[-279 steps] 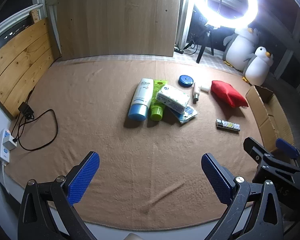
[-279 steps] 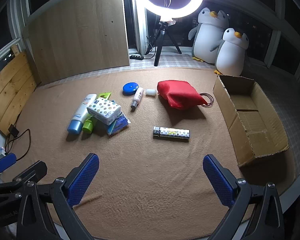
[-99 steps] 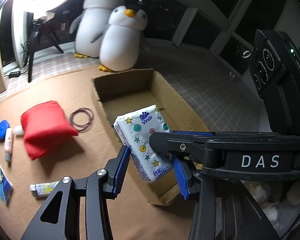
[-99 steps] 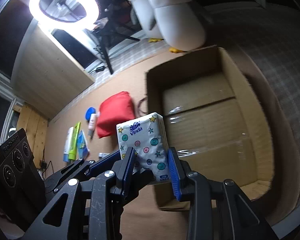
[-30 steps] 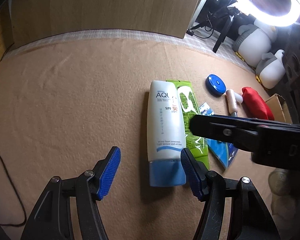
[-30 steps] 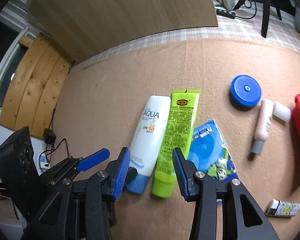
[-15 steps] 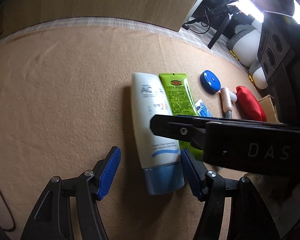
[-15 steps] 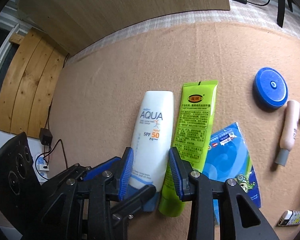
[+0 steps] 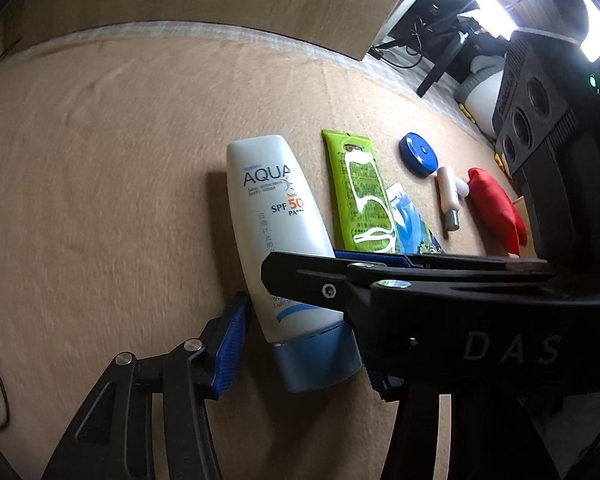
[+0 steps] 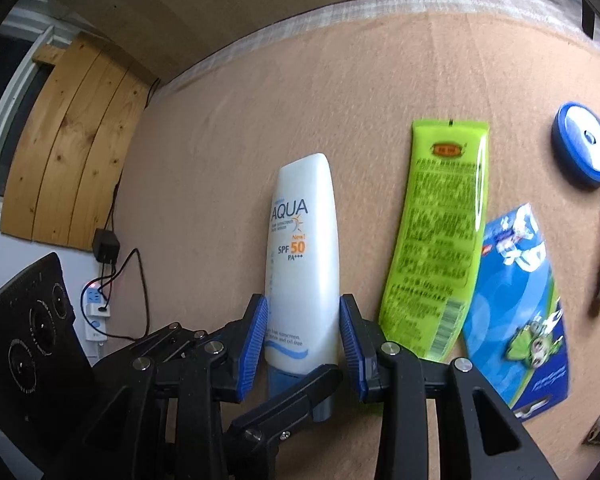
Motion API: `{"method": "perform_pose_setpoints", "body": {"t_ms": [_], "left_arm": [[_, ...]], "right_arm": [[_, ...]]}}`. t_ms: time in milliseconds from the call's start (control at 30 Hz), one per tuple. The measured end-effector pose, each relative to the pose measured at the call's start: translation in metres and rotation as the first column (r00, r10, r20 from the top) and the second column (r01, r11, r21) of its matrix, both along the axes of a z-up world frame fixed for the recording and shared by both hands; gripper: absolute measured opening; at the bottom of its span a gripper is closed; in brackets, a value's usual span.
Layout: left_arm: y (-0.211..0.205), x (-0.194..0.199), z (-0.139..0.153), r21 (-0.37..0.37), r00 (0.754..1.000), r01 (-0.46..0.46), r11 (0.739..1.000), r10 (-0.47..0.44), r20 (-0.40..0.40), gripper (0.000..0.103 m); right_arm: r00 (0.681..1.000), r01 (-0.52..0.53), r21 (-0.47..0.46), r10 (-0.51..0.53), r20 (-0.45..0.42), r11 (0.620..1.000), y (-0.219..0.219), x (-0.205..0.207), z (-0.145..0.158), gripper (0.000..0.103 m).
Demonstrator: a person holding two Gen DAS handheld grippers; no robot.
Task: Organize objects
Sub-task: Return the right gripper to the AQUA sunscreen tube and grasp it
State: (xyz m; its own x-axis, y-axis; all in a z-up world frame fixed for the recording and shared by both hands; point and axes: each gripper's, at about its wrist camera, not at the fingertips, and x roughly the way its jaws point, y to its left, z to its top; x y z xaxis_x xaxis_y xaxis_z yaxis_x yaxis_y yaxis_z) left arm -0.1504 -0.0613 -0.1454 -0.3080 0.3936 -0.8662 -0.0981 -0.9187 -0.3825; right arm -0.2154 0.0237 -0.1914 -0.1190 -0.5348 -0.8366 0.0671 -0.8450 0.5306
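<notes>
sunscreen tube flat, cap toward cameras (long axis away); right tool clamps it, left tool straddles.

A home room rigged for filming: a ring light is glowing upper right, a plush penguin sitting beneath it.

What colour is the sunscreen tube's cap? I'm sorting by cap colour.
Light blue, on the white sunscreen tube; the cap shows best in the left wrist view.
</notes>
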Motion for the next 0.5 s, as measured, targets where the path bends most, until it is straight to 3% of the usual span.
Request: {"method": "perform_pose_setpoints", "body": {"t_ms": [267,500], "left_arm": [[0.003,0.031,0.005,-0.015,0.999,-0.029,0.999,0.029,-0.014,0.054],[0.014,0.051,0.029,-0.033,0.997,-0.037,0.999,0.035,-0.064,0.052]], "right_arm": [[1.000,-0.014,0.001,0.014,-0.024,1.000,-0.005,0.028,0.008,0.033],[0.996,-0.011,-0.008,0.010,-0.084,1.000,0.006,0.053,0.037,0.033]]}}
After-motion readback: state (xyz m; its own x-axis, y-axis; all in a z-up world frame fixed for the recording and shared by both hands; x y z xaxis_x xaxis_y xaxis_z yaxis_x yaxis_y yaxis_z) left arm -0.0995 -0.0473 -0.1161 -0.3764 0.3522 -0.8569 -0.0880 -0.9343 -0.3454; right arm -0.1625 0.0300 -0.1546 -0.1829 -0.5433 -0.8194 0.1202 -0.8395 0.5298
